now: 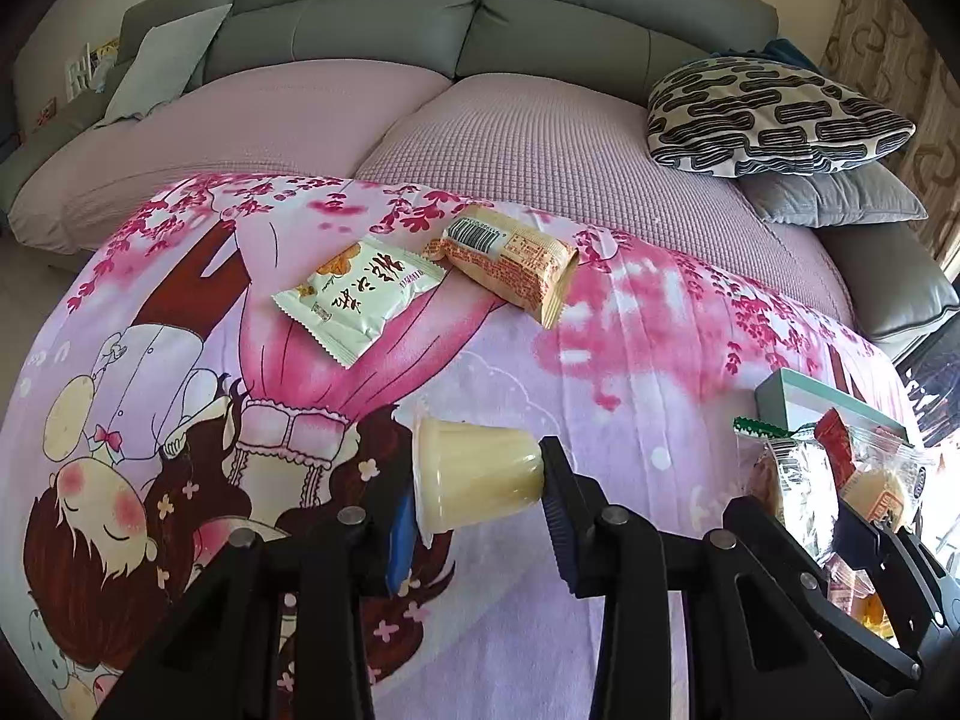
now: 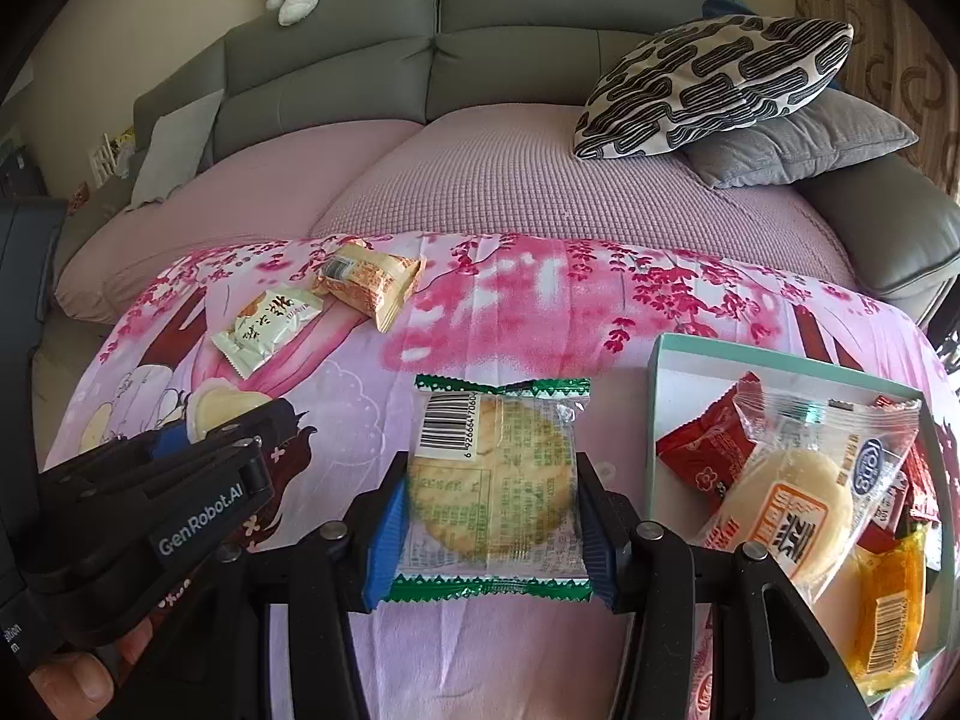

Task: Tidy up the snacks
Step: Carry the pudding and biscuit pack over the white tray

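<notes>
- Left wrist view: we see the left gripper [image 1: 480, 474], jaws clamped on a jelly cup [image 1: 477, 471] lying sideways, above the cartoon-print table cloth [image 1: 600, 372]. Two snack packets, white [image 1: 360, 294] and orange [image 1: 510, 261], lie further back.
- Right wrist view: we see the right gripper [image 2: 492, 516], jaws gripping a rice cracker packet [image 2: 495, 480] by its sides, just left of the snack-filled box [image 2: 690, 354].

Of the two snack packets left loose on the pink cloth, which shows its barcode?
The orange crinkled packet, farther back, barcode label up; the pale green-white packet beside it shows printed characters instead.
</notes>
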### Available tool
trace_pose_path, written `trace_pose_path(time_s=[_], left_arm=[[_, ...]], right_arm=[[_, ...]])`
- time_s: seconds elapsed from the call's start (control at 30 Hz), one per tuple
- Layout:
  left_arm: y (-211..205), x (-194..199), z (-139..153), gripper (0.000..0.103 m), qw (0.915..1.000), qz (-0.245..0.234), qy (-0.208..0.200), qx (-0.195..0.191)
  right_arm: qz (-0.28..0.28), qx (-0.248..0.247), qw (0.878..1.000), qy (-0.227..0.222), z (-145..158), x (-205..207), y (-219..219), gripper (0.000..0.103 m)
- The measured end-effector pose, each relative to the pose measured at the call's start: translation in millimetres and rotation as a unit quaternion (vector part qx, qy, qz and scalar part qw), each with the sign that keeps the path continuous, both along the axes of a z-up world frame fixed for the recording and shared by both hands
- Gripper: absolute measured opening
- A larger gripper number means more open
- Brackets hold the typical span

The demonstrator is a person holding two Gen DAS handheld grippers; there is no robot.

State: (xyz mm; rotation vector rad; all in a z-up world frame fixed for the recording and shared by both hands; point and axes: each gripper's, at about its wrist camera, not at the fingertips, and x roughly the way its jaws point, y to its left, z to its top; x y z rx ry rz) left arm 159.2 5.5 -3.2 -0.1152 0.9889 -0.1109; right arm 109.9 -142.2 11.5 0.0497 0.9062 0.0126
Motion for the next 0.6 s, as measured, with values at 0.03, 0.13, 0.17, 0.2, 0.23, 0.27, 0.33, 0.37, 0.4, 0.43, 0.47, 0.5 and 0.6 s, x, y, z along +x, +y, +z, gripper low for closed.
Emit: trace_pose_path(time_s=[0.03,0.13,0.17,0.2,0.23,0.27,0.33,0.37,0.4,0.43,0.47,0.5,0.6], left_arm=[[0,-4,2,0.039,1.0,0.0,-0.002,-0.003],[-2,-13,6,0.039,0.9999,-0.002,-0.007,-0.01],[-2,-15,8,0.039,0.9999,-0.003,-0.009,-0.01],[-3,-18,10,0.039,0.9999,-0.005,-0.011,-0.009],[-5,-20,12,0.039,0.9999,-0.007,-0.013,-0.009],[-7,-21,13,0.039,0.9998,-0.009,-0.015,-0.01],[-11,-23,17,0.039,0.9997,-0.015,-0.018,-0.012],[-14,-25,19,0.039,0.9996,-0.019,-0.02,-0.012],[-17,-25,20,0.039,0.9995,-0.022,-0.022,-0.012],[-20,-26,21,0.039,0.9993,-0.026,-0.023,-0.011],[-23,-26,22,0.039,0.9992,-0.03,-0.025,-0.01],[-27,-27,23,0.039,0.999,-0.034,-0.025,-0.009],[-39,-25,24,0.039,0.9985,-0.048,-0.027,-0.005]], right_arm=[[0.001,-0.001,1.0,-0.001,2,-4,-1,0.053],[-0.002,-0.001,1.0,-0.003,6,-17,-4,0.053],[-0.004,0.001,1.0,-0.004,7,-21,-6,0.053],[-0.006,0.003,1.0,-0.006,9,-25,-8,0.053],[-0.007,0.004,1.0,-0.007,11,-29,-10,0.053],[-0.009,0.006,1.0,-0.008,12,-32,-12,0.053],[-0.013,0.008,1.0,-0.011,13,-36,-17,0.053],[-0.016,0.009,1.0,-0.011,13,-36,-19,0.053],[-0.019,0.01,1.0,-0.012,13,-36,-22,0.053],[-0.024,0.011,1.0,-0.012,13,-36,-26,0.053],[-0.028,0.012,0.999,-0.011,12,-35,-30,0.053],[-0.033,0.013,0.999,-0.011,11,-35,-35,0.053],[-0.055,0.019,0.998,-0.009,9,-33,-54,0.053]])
